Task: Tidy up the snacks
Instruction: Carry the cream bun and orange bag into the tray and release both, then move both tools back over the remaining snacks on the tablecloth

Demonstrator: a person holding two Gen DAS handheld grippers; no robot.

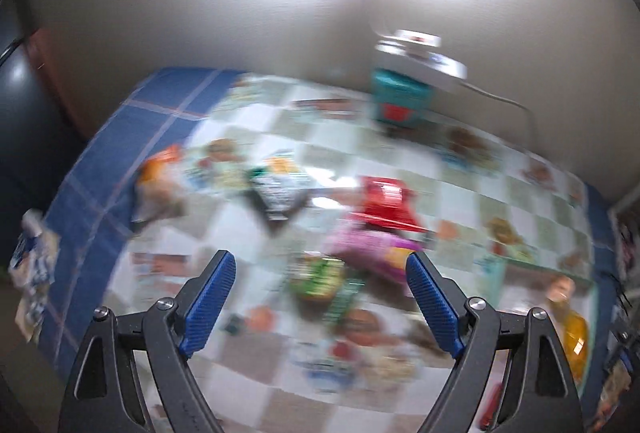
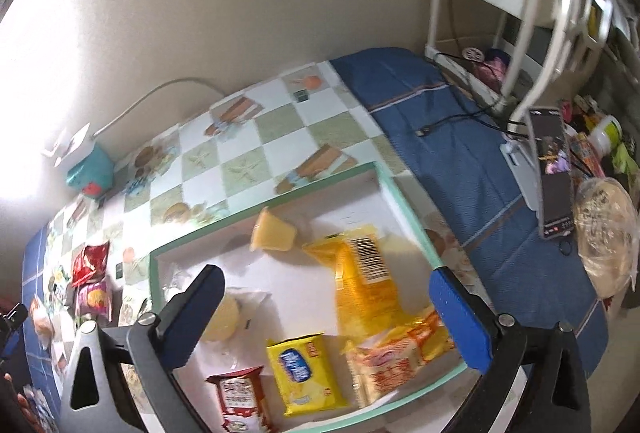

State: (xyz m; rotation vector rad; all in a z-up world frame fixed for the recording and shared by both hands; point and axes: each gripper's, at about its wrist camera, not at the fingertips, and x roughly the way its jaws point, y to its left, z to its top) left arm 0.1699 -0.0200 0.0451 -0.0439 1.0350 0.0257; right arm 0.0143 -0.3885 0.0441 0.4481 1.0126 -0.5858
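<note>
The left wrist view is blurred by motion. My left gripper (image 1: 320, 265) is open and empty above loose snack packets on the checked cloth: a red packet (image 1: 386, 203), a pink packet (image 1: 368, 249), a green packet (image 1: 320, 273), a dark packet (image 1: 280, 189) and an orange packet (image 1: 156, 181). My right gripper (image 2: 326, 287) is open and empty over a white tray with a green rim (image 2: 280, 199). The tray holds a long yellow packet (image 2: 364, 281), a small yellow packet (image 2: 304, 373), an orange-white packet (image 2: 400, 357), a red packet (image 2: 240, 401), a yellow cup (image 2: 274, 231) and a round pastry (image 2: 222, 317).
A teal box (image 1: 400, 101) (image 2: 90, 169) with a white device and cable stands by the wall. A phone on a stand (image 2: 550, 169), a wrapped flatbread (image 2: 606, 237) and a white rack (image 2: 500, 13) are at the right. The blue cloth border (image 2: 460, 161) hangs at the table's edges.
</note>
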